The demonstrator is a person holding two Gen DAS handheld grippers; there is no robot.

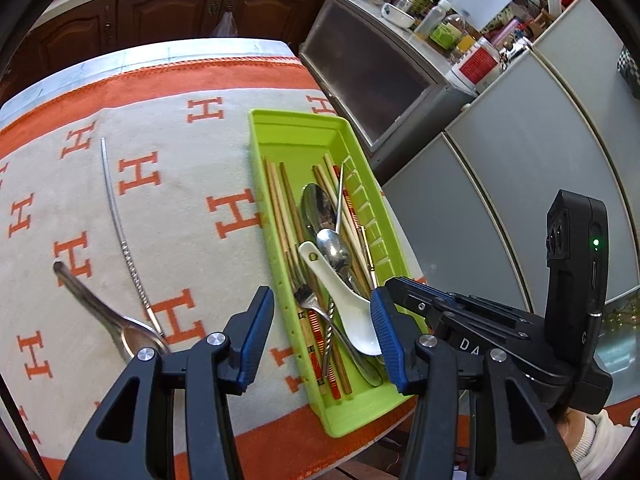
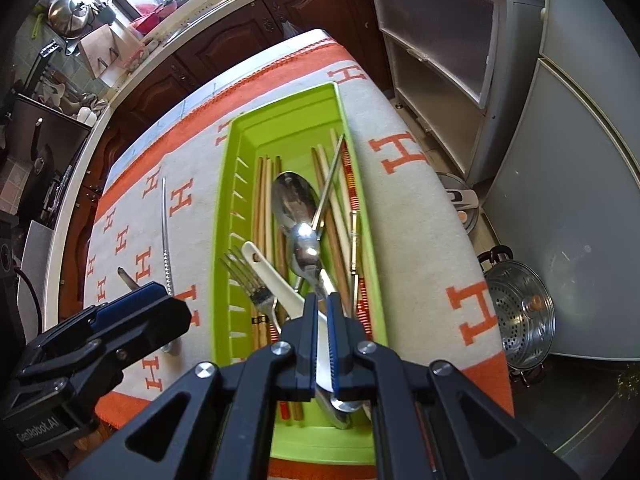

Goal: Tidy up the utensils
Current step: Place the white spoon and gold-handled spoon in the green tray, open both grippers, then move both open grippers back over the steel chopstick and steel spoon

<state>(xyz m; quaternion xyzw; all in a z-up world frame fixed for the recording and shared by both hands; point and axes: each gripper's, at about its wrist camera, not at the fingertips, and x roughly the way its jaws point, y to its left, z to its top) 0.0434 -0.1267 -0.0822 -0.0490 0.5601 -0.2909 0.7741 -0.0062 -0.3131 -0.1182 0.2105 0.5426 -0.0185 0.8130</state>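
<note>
A lime green tray (image 1: 280,128) (image 2: 280,112) on the table holds several chopsticks, metal spoons, a fork (image 2: 248,280) and a white ceramic spoon (image 1: 340,292). My right gripper (image 2: 322,312) is shut on the white ceramic spoon (image 2: 276,280), low over the tray's near end; it shows from the side in the left wrist view (image 1: 400,292). My left gripper (image 1: 322,320) is open and empty above the tray's near end. A metal spoon (image 1: 104,312) and a metal chopstick (image 1: 120,232) lie on the cloth left of the tray.
The table carries a cream and orange cloth with H marks (image 1: 180,184). Grey cabinets (image 1: 500,184) stand to the right. A steamer pot (image 2: 520,312) sits on the floor by the table's right edge. Wooden kitchen cupboards (image 2: 224,40) are behind.
</note>
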